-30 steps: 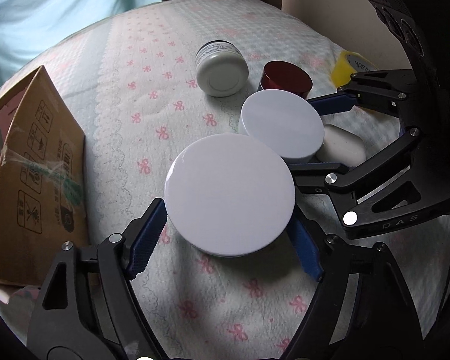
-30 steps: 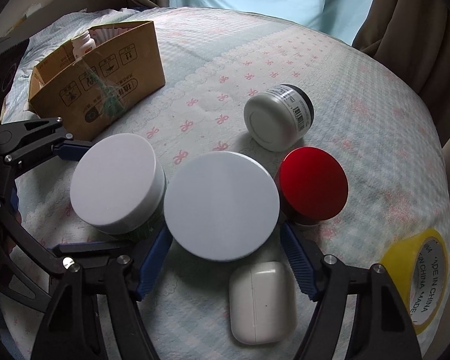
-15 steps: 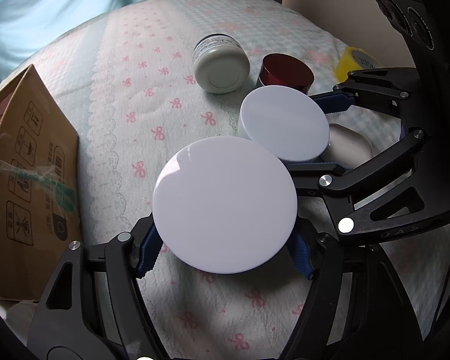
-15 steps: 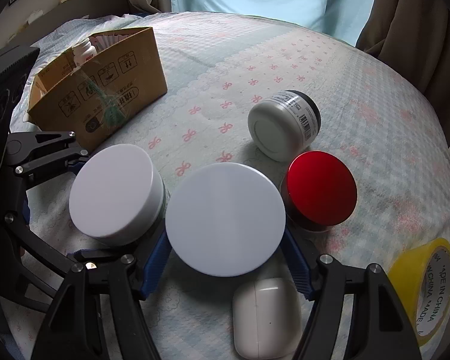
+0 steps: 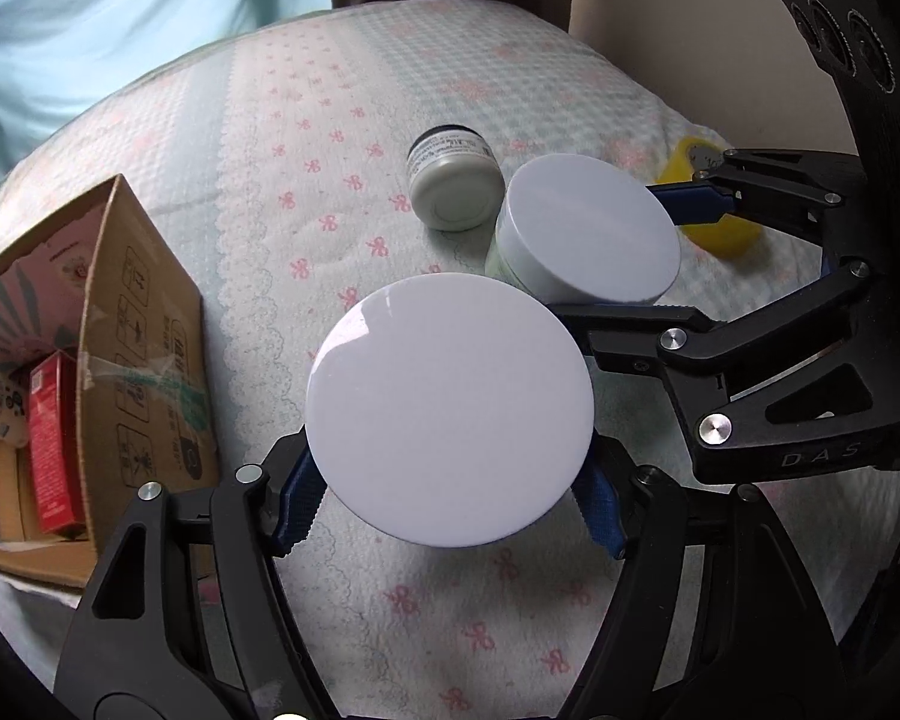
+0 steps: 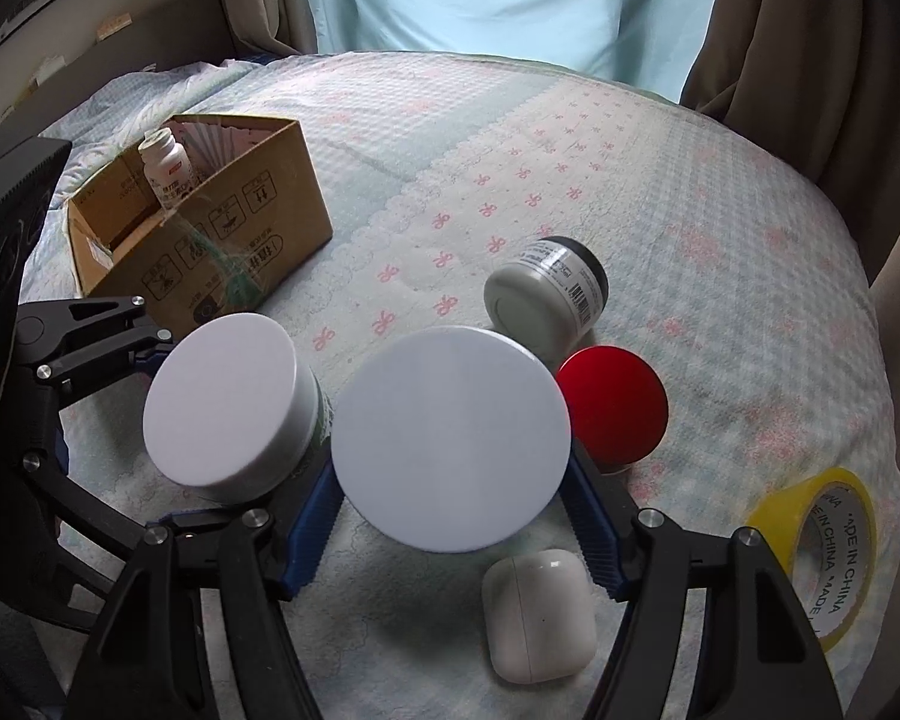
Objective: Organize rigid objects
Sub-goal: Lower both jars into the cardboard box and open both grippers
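My left gripper (image 5: 450, 504) is shut on a white-lidded jar (image 5: 450, 411) and holds it above the bedspread. My right gripper (image 6: 453, 522) is shut on a second white-lidded jar (image 6: 450, 438), also lifted. In the left wrist view the right gripper's jar (image 5: 591, 240) is at upper right; in the right wrist view the left gripper's jar (image 6: 225, 405) is at left. A cardboard box (image 6: 204, 252) with a pill bottle (image 6: 165, 168) stands at the left; it also shows in the left wrist view (image 5: 120, 360).
On the bedspread lie a grey jar on its side (image 6: 546, 306), a red-lidded jar (image 6: 615, 411), a white earbud case (image 6: 540, 612) and a yellow tape roll (image 6: 828, 552). Curtains hang behind the bed.
Both grippers have risen with their jars, lifting them off the bedspread. The left gripper has pulled back toward the box, whose inside now shows.
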Motion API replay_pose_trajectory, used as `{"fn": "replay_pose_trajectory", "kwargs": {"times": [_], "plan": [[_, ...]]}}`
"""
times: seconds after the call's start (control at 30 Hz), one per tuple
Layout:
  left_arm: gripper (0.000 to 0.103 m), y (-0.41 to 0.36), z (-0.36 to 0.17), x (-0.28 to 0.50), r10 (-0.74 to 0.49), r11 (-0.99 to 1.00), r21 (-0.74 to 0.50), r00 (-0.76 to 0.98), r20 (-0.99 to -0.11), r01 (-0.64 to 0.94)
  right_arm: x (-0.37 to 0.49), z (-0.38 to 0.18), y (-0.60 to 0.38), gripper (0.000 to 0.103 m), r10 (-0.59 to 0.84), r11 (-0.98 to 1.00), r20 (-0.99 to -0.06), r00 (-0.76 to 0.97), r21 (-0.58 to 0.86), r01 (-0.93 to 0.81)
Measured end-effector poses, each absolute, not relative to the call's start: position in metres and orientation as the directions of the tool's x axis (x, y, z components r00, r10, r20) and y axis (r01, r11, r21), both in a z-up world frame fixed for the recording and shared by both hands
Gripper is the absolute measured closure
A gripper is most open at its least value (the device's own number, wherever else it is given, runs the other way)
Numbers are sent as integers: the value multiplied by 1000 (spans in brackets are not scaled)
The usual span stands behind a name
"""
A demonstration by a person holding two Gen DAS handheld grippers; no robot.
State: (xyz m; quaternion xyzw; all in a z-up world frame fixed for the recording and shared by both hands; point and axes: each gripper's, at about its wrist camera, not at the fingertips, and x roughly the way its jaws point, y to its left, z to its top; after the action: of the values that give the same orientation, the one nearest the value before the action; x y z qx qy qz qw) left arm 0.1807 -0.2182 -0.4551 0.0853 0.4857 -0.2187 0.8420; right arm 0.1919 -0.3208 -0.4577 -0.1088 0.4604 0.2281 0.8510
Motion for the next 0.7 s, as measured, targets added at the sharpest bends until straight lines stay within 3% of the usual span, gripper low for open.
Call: {"fn": "replay_pose_trajectory", "kwargs": {"times": [0.3, 0.7], "plan": [[35, -179, -337, 182, -278, 918, -73, 501, -820, 390, 185, -338, -306, 38, 272, 906, -787, 553, 16, -423], [35, -53, -211, 168, -210, 967, -77, 592, -778, 241, 167, -219, -230, 38, 303, 940, -733, 609, 126, -316]]}}
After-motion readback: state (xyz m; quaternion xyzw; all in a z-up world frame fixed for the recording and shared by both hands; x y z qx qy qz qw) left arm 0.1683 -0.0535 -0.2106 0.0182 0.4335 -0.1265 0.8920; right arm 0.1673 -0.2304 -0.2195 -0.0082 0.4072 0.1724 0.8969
